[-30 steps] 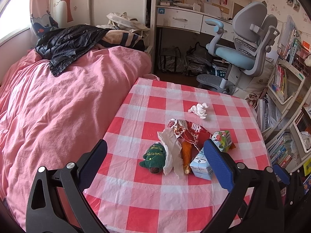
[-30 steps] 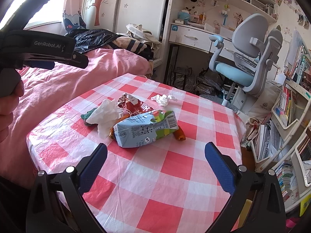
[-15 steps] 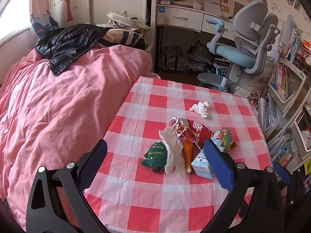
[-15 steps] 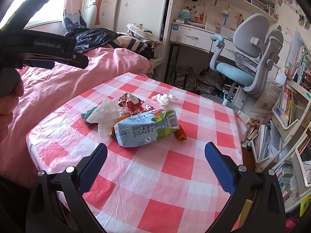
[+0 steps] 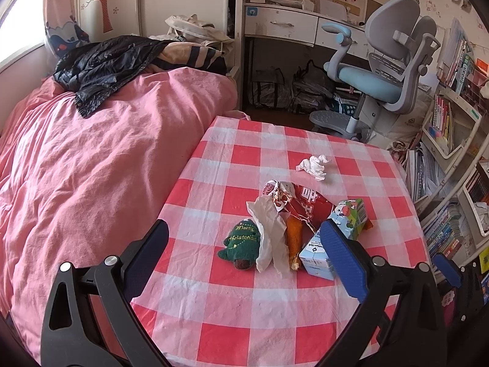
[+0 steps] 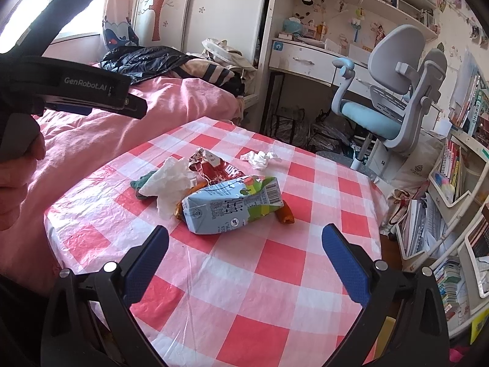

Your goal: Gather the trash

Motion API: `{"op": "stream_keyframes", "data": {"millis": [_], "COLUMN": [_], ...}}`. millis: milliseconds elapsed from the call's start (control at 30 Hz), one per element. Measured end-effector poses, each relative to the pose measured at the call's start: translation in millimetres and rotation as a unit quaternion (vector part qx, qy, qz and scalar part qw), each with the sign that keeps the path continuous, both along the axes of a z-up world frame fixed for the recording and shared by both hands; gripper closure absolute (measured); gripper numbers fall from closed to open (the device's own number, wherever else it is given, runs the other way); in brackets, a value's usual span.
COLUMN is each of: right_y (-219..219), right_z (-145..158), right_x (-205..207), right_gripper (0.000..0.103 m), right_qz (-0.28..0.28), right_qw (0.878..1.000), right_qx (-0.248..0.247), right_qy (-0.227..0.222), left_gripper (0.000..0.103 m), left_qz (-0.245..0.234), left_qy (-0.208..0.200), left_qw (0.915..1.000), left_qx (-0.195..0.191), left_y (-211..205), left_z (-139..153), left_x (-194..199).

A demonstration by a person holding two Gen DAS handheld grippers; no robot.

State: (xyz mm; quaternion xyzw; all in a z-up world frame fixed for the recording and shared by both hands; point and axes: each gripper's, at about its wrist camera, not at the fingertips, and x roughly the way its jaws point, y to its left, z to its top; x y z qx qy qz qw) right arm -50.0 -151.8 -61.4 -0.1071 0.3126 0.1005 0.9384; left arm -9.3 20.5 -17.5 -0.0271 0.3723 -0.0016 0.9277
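A heap of trash lies on the red-and-white checked table (image 5: 232,302): a blue-green drink carton (image 6: 232,208) (image 5: 318,253), a red snack wrapper (image 5: 302,202) (image 6: 220,171), a white paper napkin (image 5: 270,235) (image 6: 171,180), an orange wrapper (image 5: 293,238), and a green Christmas-tree toy (image 5: 241,241). A crumpled white tissue (image 5: 313,166) (image 6: 259,159) lies apart, farther back. My left gripper (image 5: 244,250) is open above the table's near edge, short of the heap. My right gripper (image 6: 244,253) is open and empty, just short of the carton.
A pink bed (image 5: 91,159) with a black jacket (image 5: 104,67) runs along the table's left side. A grey-blue desk chair (image 5: 388,70) and a white desk (image 5: 281,24) stand behind. Bookshelves (image 5: 452,140) line the right. The left gripper's body (image 6: 76,88) shows at upper left in the right wrist view.
Both views have shifted only slightly; the heap sits a touch farther from the left gripper. Nothing was gripped or moved.
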Motion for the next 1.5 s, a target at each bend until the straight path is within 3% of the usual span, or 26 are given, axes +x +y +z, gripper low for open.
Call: {"op": "stream_keyframes", "data": {"millis": [600, 767, 1033, 1333, 1500], "right_y": [9.0, 11.6, 18.8, -1.8, -7.2], "right_z": [-3.9, -5.7, -14.5, -33.1, -43.4], "right_x": [6.2, 9.5, 23.5, 55.3, 68.6], "right_gripper": [0.006, 0.006, 0.006, 0.008, 0.021], "right_qz": [0.016, 0.019, 0.026, -0.006, -0.013], "right_qw": [1.000, 1.000, 0.998, 0.985, 0.974], "right_qx": [0.000, 0.008, 0.026, 0.121, 0.164], "right_qy": [0.009, 0.020, 0.047, 0.121, 0.156], "left_gripper": [0.007, 0.007, 0.007, 0.007, 0.007], "left_qz": [0.002, 0.038, 0.081, 0.077, 0.058], "left_qy": [0.007, 0.020, 0.040, 0.075, 0.088], "left_qw": [1.0000, 0.9987, 0.9959, 0.9942, 0.9941], "left_qx": [0.002, 0.027, -0.005, 0.012, 0.025], "left_y": [1.0, 27.3, 73.9, 66.0, 50.7], "left_z": [-2.2, -3.6, -4.5, -21.3, -30.0], "left_x": [8.2, 21.3, 34.1, 54.8, 66.5]}}
